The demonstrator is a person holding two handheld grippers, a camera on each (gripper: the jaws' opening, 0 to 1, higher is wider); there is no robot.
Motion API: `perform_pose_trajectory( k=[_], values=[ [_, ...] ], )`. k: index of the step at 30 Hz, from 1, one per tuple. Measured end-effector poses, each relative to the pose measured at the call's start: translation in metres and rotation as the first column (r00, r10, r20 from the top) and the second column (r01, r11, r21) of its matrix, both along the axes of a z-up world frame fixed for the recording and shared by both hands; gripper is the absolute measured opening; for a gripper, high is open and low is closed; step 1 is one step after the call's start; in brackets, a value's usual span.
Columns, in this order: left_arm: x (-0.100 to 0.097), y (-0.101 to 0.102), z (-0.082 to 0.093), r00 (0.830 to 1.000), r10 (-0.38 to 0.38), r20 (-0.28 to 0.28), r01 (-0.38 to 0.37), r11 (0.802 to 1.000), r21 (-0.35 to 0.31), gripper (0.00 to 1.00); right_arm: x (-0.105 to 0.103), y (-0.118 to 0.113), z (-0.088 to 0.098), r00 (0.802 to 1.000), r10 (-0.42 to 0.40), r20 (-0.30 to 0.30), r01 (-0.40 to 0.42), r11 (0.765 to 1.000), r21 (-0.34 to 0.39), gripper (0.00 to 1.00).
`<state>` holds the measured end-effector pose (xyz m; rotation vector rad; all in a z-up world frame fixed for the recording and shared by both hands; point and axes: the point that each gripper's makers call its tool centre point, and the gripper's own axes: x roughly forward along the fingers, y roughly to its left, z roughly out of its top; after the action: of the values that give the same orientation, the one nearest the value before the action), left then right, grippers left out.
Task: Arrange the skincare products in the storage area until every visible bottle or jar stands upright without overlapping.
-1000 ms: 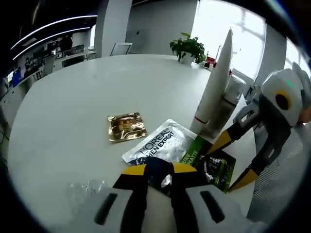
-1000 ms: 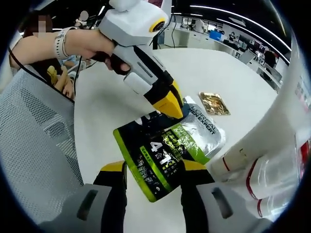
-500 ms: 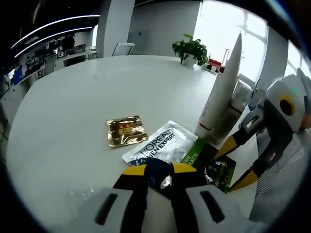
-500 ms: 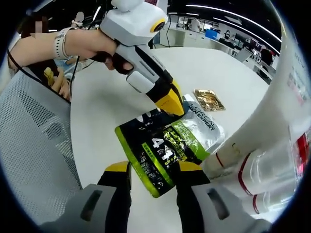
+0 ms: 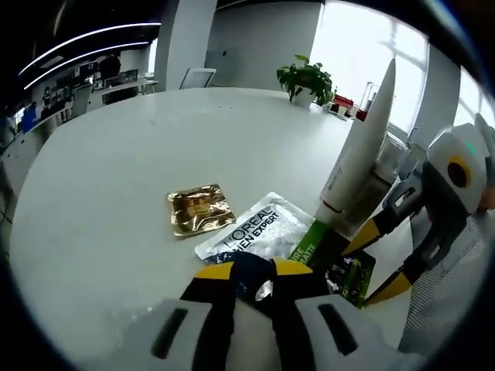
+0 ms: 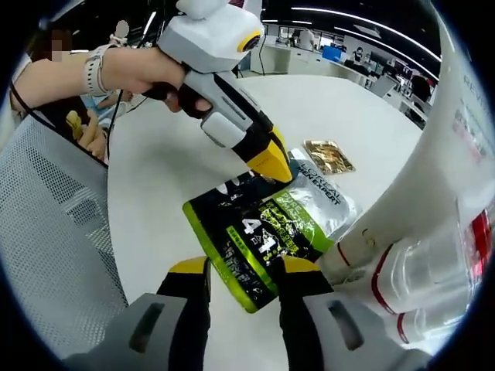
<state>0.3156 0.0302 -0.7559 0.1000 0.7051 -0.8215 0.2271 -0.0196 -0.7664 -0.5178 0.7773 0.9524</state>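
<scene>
Where silver sachet (image 5: 259, 232) reads "L'OREAL MEN EXPERT", green-black sachet (image 6: 259, 243) overlapping

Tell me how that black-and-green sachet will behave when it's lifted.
The black-and-green sachet looks thin and flat, so probably light and floppy, sagging from one pinched edge. Its glossy film may slip. It overlaps the silver sachet, which might drag along.

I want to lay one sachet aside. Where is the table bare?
Bare table stretches beyond and beside the gold sachet, out to the plant. It is crowded nearer: the silver sachet and green sachet overlap beside the white tube, with both tongs there.
</scene>
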Motion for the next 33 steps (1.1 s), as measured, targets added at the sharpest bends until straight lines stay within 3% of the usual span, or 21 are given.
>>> perform_pose_trajectory(
  k=[21,33],
  values=[
    [-0.009,0.001,0.006,1.0,-0.015,-0.003,0.015,1.0,0.011,0.16,0.002,0.0,0.0,1.0,-0.005,-0.001,0.005,1.0,0.007,0.34],
    [-0.02,0.001,0.023,1.0,-0.014,0.022,0.014,1.0,0.001,0.18,-0.001,0.0,0.001,1.0,0.008,-0.001,-0.008,1.0,0.002,0.33]
  ],
)
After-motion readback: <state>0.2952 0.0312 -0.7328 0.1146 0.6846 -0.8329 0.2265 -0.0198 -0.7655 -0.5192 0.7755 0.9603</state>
